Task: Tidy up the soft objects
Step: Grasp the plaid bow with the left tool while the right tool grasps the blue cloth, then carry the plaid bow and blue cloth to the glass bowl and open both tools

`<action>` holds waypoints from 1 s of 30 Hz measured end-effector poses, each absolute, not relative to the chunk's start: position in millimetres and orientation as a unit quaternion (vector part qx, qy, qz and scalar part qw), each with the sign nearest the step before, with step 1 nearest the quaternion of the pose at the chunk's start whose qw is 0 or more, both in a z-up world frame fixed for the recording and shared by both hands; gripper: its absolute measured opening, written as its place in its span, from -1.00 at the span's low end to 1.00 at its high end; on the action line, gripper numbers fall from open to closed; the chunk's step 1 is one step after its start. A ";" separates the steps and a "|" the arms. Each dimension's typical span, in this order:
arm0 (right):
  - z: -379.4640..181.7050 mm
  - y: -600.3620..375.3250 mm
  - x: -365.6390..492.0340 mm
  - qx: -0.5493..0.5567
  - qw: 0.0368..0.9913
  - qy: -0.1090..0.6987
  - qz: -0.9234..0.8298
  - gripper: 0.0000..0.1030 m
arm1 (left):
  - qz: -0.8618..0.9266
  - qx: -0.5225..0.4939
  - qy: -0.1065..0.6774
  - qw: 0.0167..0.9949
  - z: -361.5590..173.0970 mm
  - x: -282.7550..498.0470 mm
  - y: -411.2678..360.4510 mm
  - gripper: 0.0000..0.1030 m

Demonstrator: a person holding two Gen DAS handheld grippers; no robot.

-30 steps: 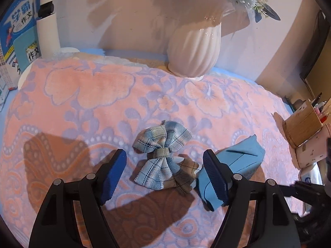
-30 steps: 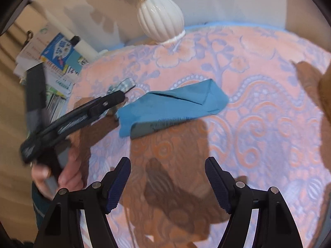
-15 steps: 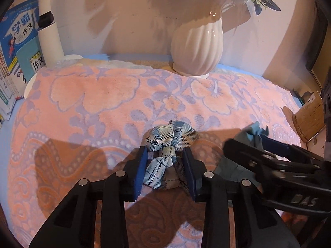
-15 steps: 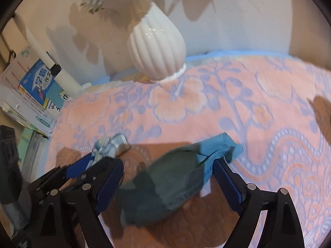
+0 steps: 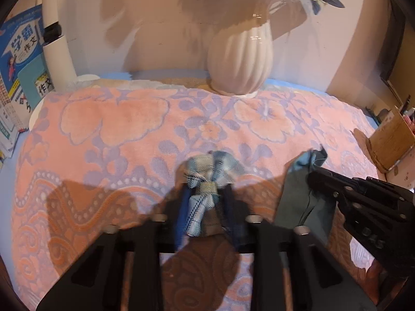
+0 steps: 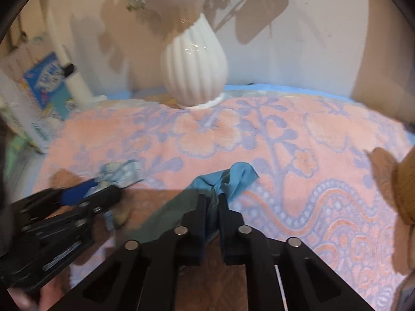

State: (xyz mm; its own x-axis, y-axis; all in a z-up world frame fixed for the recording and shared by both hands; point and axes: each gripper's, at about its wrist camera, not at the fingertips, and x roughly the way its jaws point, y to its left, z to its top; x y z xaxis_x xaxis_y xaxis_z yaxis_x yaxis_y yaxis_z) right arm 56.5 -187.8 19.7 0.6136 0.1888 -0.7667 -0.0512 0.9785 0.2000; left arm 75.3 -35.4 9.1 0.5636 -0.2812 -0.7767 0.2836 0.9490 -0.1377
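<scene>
Both your grippers are clamped: left gripper (image 5: 207, 207) pinches the plaid bow (image 5: 207, 186), right gripper (image 6: 213, 207) pinches the blue cloth (image 6: 233, 176), side by side over the blanket (image 5: 116, 119).

We are seeing the left gripper (image 5: 206, 207) wearing black angular arms, silver round bolts and blue pads (image 5: 181, 215). The right gripper (image 6: 213, 207) is showing the same black frame, silver bolts and faint raised lettering; bare skin is showing beside it.
</scene>
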 end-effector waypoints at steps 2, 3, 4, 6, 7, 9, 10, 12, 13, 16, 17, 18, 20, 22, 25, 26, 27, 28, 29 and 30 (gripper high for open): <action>24.2 -191.8 49.1 0.089 0.895 0.430 0.077 -0.88 | -0.157 0.008 0.436 0.886 9.7 74.0 -36.8 -0.66; 27.4 -193.3 44.9 0.093 0.895 0.428 0.083 -0.88 | -0.157 0.007 0.435 0.887 10.3 73.3 -36.8 -0.67; 31.5 -195.6 39.9 0.097 0.896 0.424 0.089 -0.88 | -0.159 0.000 0.432 0.888 11.7 72.8 -34.6 -0.67; 42.9 -201.4 26.7 0.101 0.899 0.413 0.103 -0.88 | -0.165 -0.017 0.429 0.888 13.8 72.1 -29.8 -0.67; 48.6 -203.3 19.8 0.096 0.902 0.408 0.106 -0.88 | -0.169 -0.025 0.429 0.887 14.4 72.0 -28.6 -0.67; 54.6 -203.5 11.1 0.083 0.899 0.412 0.120 -0.88 | -0.174 -0.042 0.432 0.884 14.6 73.9 -24.7 -0.67; 53.8 -202.8 8.8 0.075 0.892 0.425 0.135 -0.88 | -0.173 -0.043 0.433 0.883 14.3 73.7 -26.0 -0.67; 43.5 -200.1 6.7 0.054 0.871 0.465 0.147 -0.85 | -0.171 -0.040 0.438 0.882 12.6 74.3 -28.4 -0.67; 37.8 -198.7 4.5 0.044 0.865 0.478 0.150 -0.82 | -0.171 -0.037 0.439 0.881 12.0 73.7 -29.7 -0.67; 21.1 -201.8 -7.3 0.049 0.852 0.498 0.152 -0.29 | -0.173 -0.032 0.436 0.882 12.0 71.9 -31.8 -0.67; 16.9 -203.7 -12.9 0.058 0.850 0.500 0.155 0.06 | -0.174 -0.031 0.437 0.882 11.9 71.9 -32.0 -0.67; 16.4 -205.1 -18.4 0.066 0.851 0.495 0.160 0.11 | -0.174 -0.031 0.437 0.882 11.7 72.2 -32.2 -0.67; 18.4 -206.3 -24.6 0.070 0.850 0.495 0.167 0.16 | -0.175 -0.031 0.439 0.881 10.8 73.4 -31.8 -0.67; 22.1 -202.5 -25.5 0.059 0.852 0.493 0.164 0.26 | -0.176 -0.031 0.439 0.881 10.8 73.9 -31.7 -0.67; 23.5 -191.9 -21.2 0.033 0.861 0.486 0.148 0.54 | -0.176 -0.030 0.438 0.881 10.7 74.1 -31.5 -0.67; 22.6 -187.6 -18.8 0.029 0.861 0.487 0.148 0.55 | -0.176 -0.030 0.437 0.881 10.6 74.0 -31.5 -0.67; 20.6 -183.1 -15.6 0.024 0.860 0.488 0.147 0.55 | -0.176 -0.029 0.437 0.881 10.6 74.0 -31.5 -0.67; 17.9 -178.3 -14.2 0.014 0.862 0.486 0.143 0.55 | -0.176 -0.029 0.437 0.882 10.4 73.9 -31.4 -0.67; 15.8 -175.3 -14.3 0.004 0.864 0.485 0.138 0.48 | -0.177 -0.029 0.437 0.881 10.3 74.0 -31.3 -0.67; 13.6 -171.2 -14.5 -0.017 0.867 0.482 0.126 0.15 | -0.177 -0.029 0.437 0.881 10.2 73.9 -31.4 -0.67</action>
